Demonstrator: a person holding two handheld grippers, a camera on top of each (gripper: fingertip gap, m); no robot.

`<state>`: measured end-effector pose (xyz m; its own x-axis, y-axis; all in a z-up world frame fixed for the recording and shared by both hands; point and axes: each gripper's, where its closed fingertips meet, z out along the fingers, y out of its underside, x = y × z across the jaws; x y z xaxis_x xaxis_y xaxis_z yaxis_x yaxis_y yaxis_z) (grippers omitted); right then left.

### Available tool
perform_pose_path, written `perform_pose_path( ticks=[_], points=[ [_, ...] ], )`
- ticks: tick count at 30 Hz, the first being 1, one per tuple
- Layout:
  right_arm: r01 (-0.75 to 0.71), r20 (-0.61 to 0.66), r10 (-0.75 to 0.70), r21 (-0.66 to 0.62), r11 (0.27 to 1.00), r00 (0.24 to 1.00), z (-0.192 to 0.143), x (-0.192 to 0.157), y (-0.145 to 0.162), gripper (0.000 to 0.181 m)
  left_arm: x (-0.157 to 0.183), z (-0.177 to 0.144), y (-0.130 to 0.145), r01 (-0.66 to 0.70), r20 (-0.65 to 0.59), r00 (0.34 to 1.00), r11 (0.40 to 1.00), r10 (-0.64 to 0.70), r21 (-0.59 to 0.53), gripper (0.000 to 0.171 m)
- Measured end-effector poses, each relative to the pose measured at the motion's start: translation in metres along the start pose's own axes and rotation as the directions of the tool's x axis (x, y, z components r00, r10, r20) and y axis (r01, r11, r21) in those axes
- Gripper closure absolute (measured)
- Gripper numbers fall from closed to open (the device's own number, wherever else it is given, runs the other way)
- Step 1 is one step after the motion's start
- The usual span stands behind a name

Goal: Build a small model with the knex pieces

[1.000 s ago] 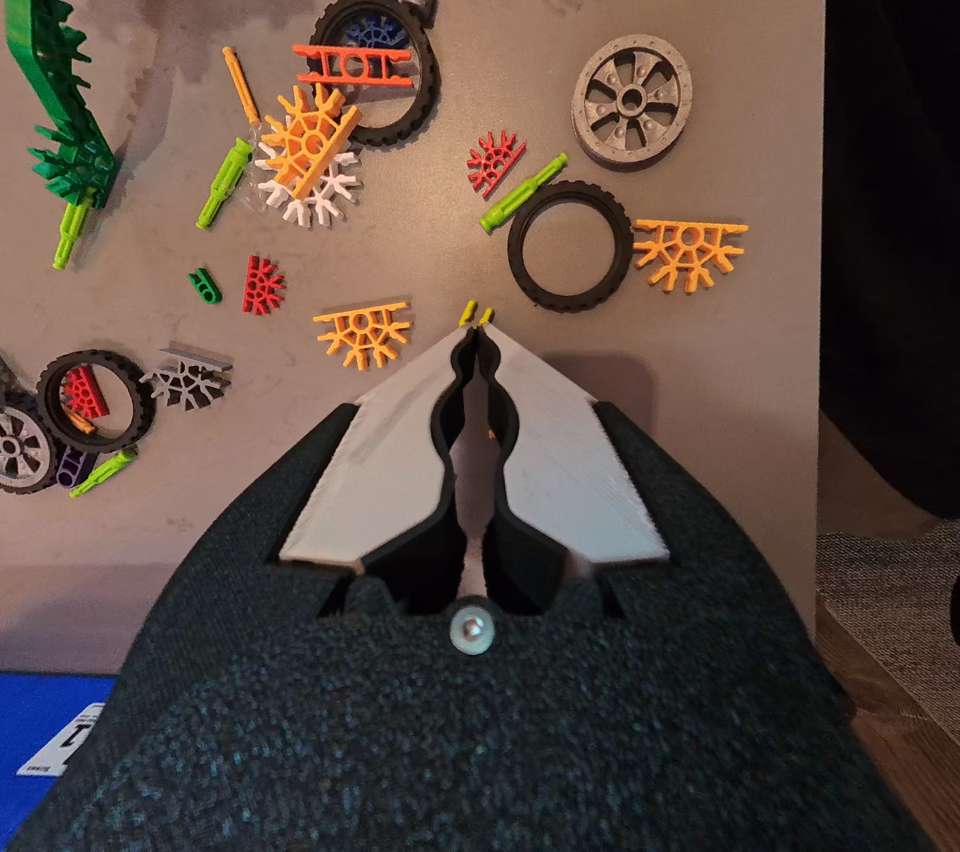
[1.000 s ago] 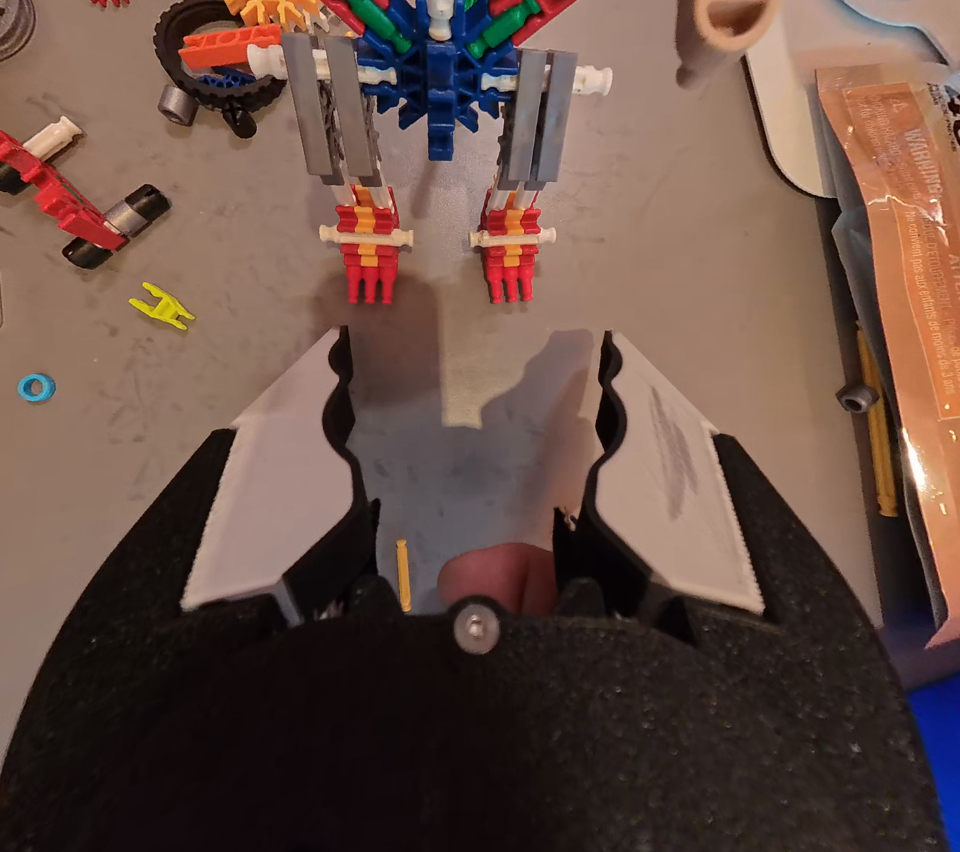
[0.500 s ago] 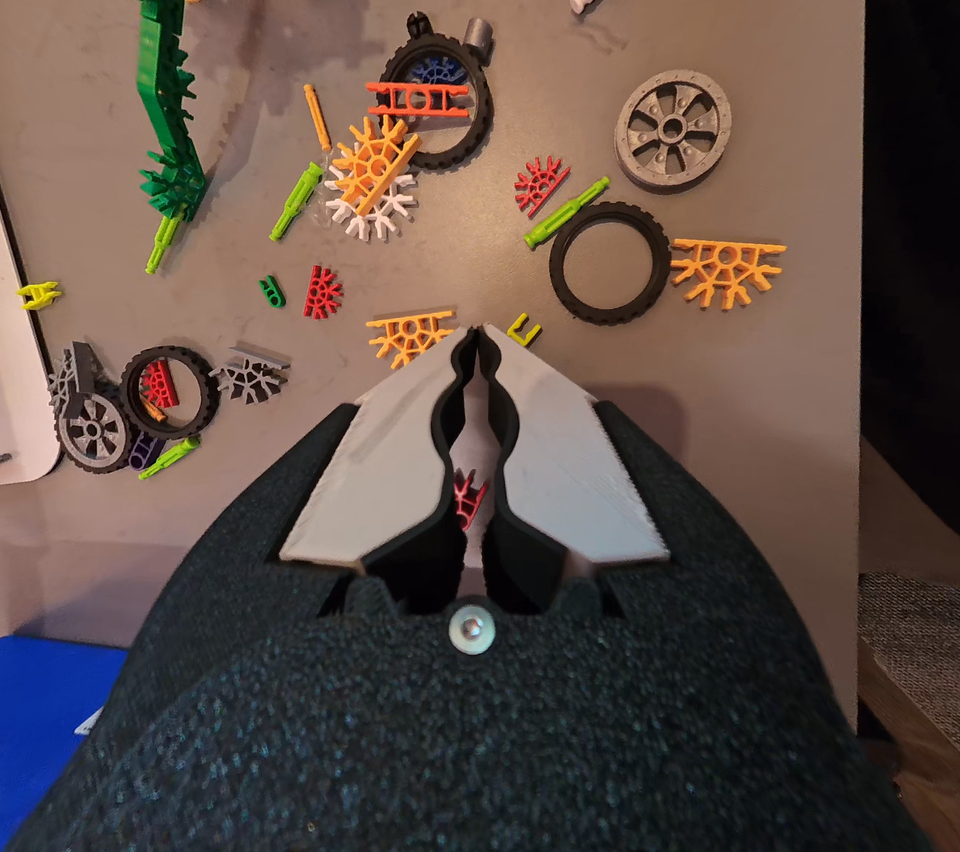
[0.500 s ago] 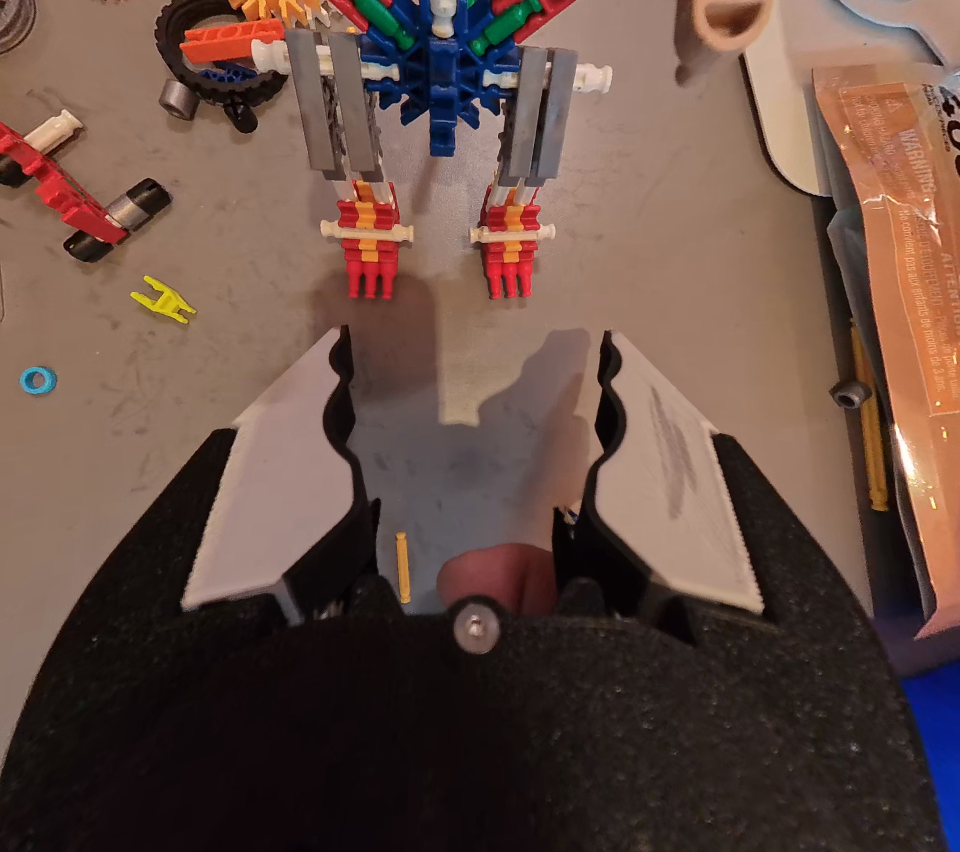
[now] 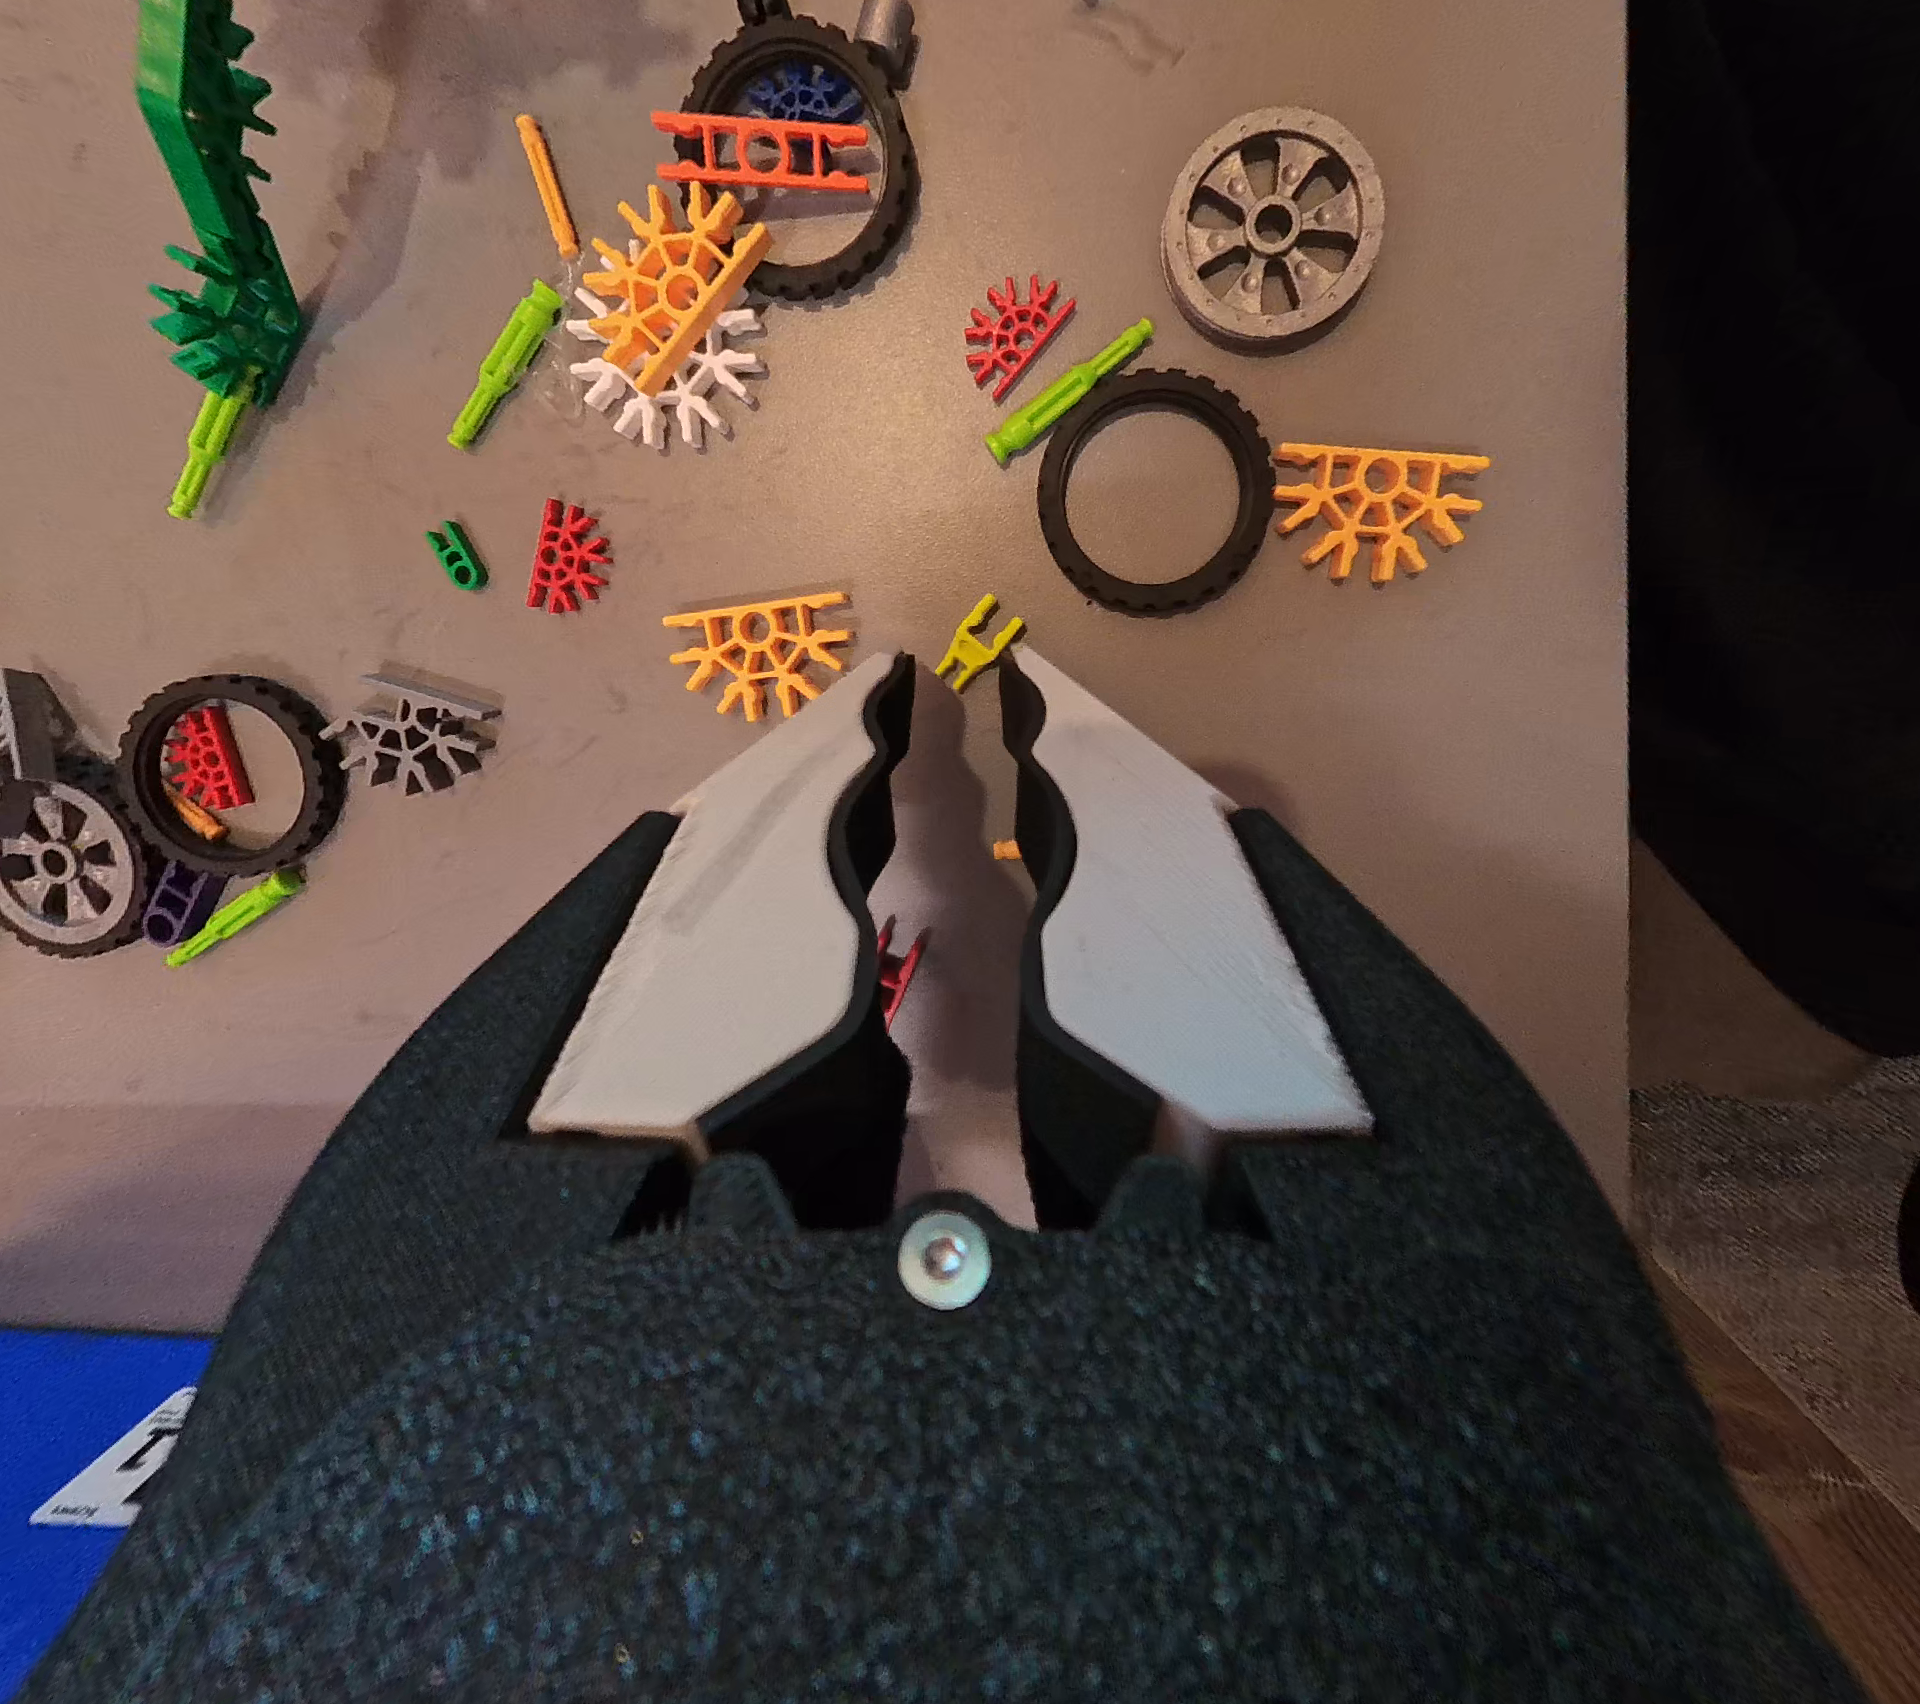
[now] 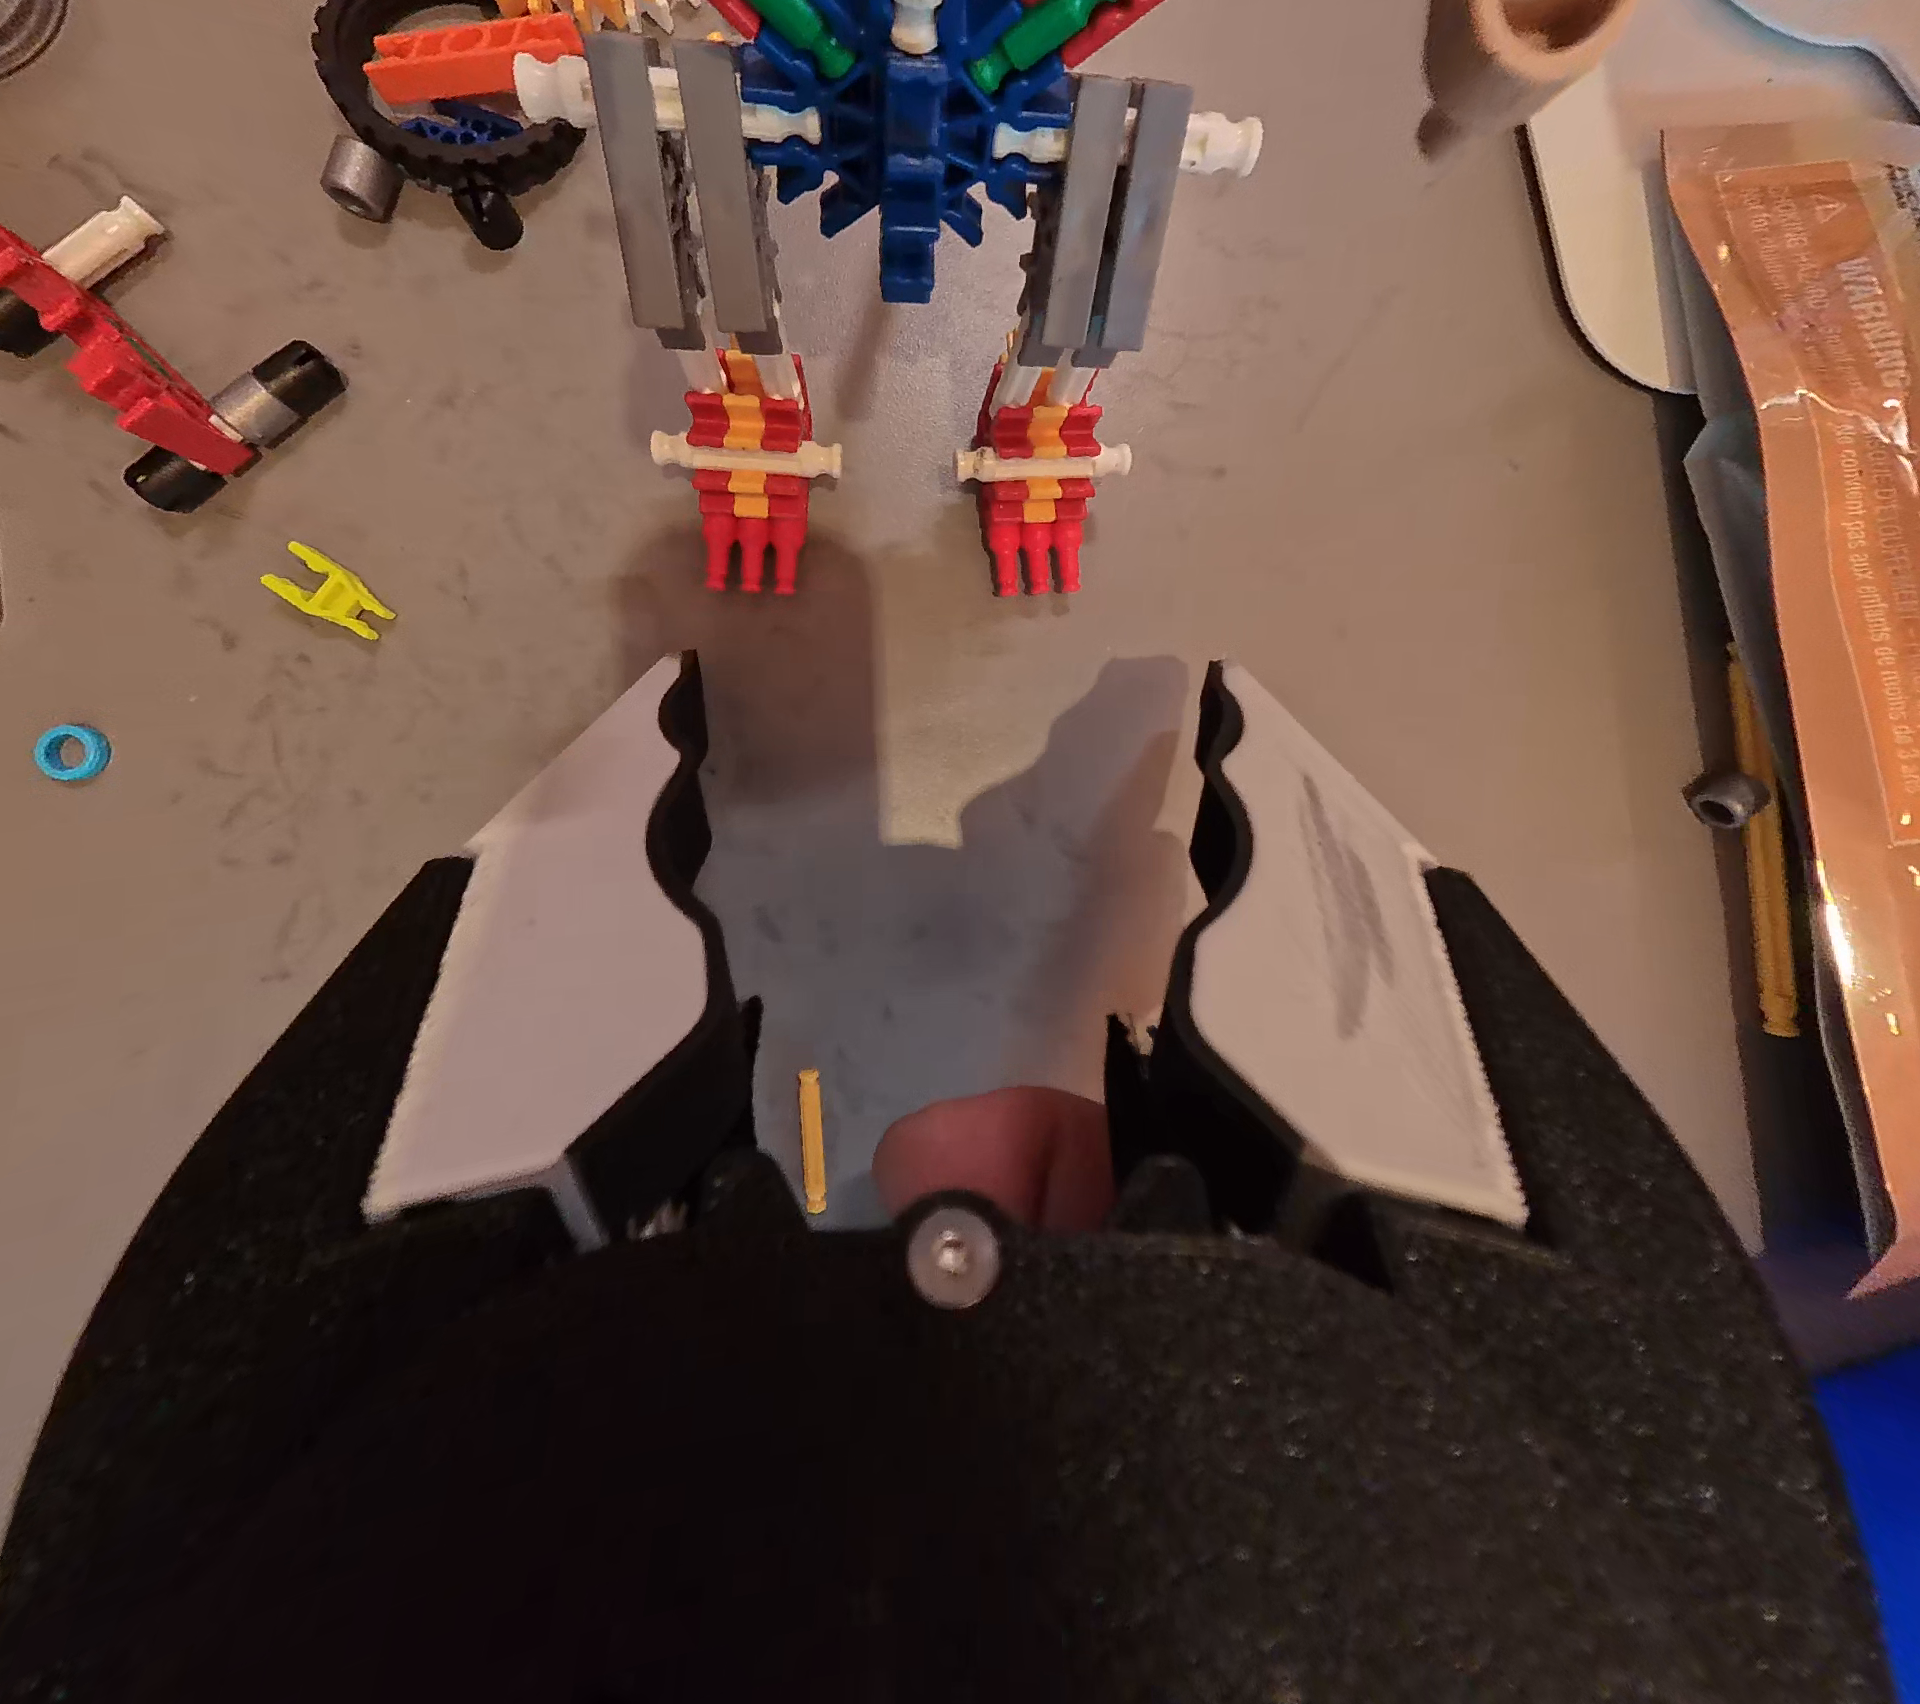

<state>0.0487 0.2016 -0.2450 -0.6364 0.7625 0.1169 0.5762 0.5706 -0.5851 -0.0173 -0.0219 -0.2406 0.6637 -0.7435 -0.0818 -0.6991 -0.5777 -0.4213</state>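
Note:
My left gripper [image 5: 956, 678] is open by a narrow gap and holds nothing. It hovers over the grey table [image 5: 1403, 771]. A small yellow-green clip [image 5: 977, 638] lies on the table just beyond its tips, next to an orange fan connector [image 5: 764, 646] and a black tyre [image 5: 1153, 491]. My right gripper [image 6: 951, 667] is wide open and empty. It faces a built toy model with a blue hub [image 6: 914, 137], grey plates [image 6: 686, 200] and two red feet [image 6: 748, 501]. The feet stand a little beyond its tips.
Loose parts lie scattered: a grey wheel [image 5: 1273, 231], red connectors [image 5: 566, 555], a green spiky strip [image 5: 208, 127], a second tyre with an orange piece [image 5: 800, 158]. The table's edge [image 5: 1621, 511] is to the right. A clear bag [image 6: 1829, 563] lies right of the model; a yellow rod [image 6: 810, 1140] is between the right fingers. One gripper's finger ends stand about 25 cm off the other's. The grey wheel [image 5: 1273, 231] is about 9 cm from my left fingertips.
My left gripper was shut on the yellow-green clip a second ago. The clip now lies on the table and the fingers have parted slightly. The right gripper has barely moved.

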Motion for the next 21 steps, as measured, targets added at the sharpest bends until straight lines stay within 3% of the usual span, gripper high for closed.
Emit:
perform_pose_path(
  ticks=[11, 21],
  points=[
    [-0.003, 0.003, 0.003, -0.004, 1.0, 1.0, 0.0, -0.0005, 0.0041, 0.087, 0.0045, 0.0098, -0.0006, -0.014, -0.029, 0.999, 1.0, 0.014, -0.002, 0.171],
    [-0.023, 0.015, 0.023, 0.006, 1.0, 1.0, -0.0003, 0.0003, 0.006, 0.087, -0.0006, 0.0114, -0.0022, 0.003, -0.02, 1.0, 1.0, -0.002, 0.024, 0.171]
  ],
)
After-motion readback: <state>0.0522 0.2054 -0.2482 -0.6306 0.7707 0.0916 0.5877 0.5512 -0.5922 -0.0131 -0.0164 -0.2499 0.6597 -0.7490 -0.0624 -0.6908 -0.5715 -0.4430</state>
